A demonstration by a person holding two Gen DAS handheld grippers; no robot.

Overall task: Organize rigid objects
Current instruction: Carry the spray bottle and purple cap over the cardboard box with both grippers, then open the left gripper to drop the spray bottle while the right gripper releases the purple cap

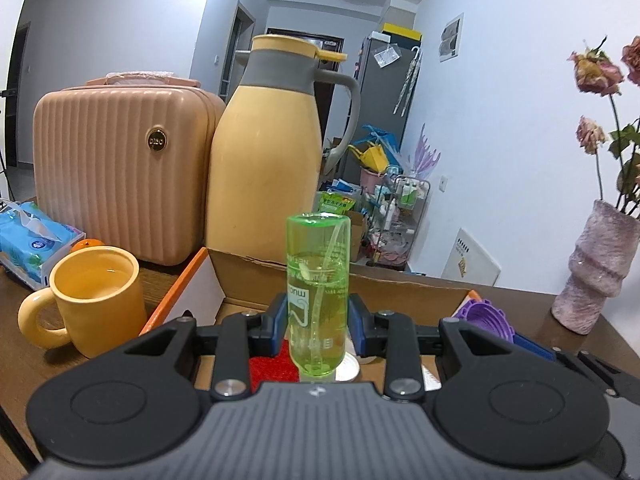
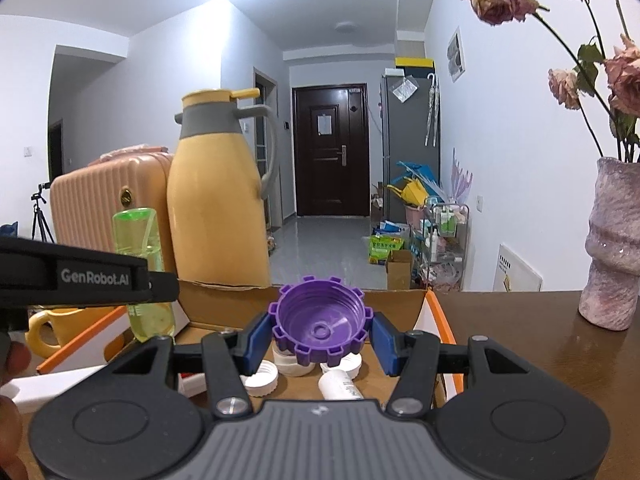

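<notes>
My left gripper [image 1: 318, 322] is shut on a green see-through bottle [image 1: 317, 292] and holds it upside down above the open cardboard box [image 1: 340, 280]. The bottle also shows in the right wrist view [image 2: 142, 264], with the left gripper's body in front of it. My right gripper [image 2: 320, 334] is shut on a purple toothed cap [image 2: 320, 326], open side facing the camera, above the same box [image 2: 224, 304]. The cap also shows in the left wrist view [image 1: 486, 318]. White caps [image 2: 262, 378] and a white tube [image 2: 340, 386] lie in the box.
A yellow thermos jug [image 1: 264, 160] and a pink ribbed case [image 1: 116, 176] stand behind the box. A yellow mug [image 1: 90, 300] and a blue tissue pack [image 1: 32, 240] sit at left. A vase with dried roses [image 2: 614, 248] stands at right on the brown table.
</notes>
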